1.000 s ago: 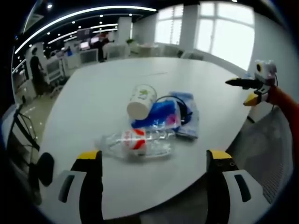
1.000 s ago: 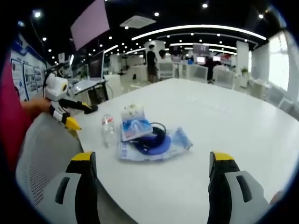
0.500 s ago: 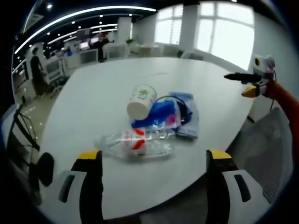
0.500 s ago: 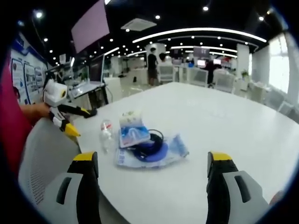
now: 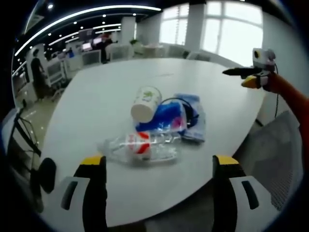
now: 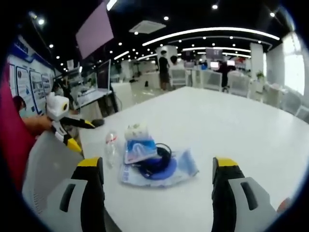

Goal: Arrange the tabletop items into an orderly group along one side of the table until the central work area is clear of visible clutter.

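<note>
Left gripper view: left gripper [image 5: 159,186] hovers, fingers apart and empty, near the worktop [image 5: 96,101] edge. The paper cup [image 5: 145,103], clear bottle [image 5: 140,147] and blue packet [image 5: 176,121] lie heaped mid-worktop.

Right gripper view: right gripper [image 6: 157,191], fingers apart and empty, faces the same heap. Arranging seems not yet begun.

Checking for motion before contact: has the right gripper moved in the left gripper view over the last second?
Yes. The right gripper has risen and edged left over the table, while the cup stays put.
</note>
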A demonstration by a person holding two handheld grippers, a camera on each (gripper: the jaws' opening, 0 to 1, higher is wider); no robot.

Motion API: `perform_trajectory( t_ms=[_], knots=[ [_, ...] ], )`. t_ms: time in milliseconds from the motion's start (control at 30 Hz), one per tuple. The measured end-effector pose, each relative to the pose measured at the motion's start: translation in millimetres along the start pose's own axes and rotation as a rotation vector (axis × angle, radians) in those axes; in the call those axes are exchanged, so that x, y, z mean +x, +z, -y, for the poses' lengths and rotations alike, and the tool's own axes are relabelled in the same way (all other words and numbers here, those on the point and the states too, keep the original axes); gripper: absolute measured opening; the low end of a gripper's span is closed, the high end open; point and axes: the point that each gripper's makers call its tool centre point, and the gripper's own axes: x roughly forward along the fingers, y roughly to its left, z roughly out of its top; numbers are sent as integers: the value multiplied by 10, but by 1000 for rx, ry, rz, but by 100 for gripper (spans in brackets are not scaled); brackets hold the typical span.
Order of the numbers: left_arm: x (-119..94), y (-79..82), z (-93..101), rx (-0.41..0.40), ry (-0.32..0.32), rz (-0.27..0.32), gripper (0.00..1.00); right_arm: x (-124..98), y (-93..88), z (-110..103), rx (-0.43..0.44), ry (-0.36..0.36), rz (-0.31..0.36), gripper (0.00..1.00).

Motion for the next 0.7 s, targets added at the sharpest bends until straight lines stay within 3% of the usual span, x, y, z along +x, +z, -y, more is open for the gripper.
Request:
perform_trajectory(
  t_ms=[267,700],
  knots=[
    [1,-15,-13,2,7,-9,87,284,302,-3,-20,63,38,91],
    [1,-40,-25,8,14,-24,86,793,586,-62,-24,175,44,89]
  ],
)
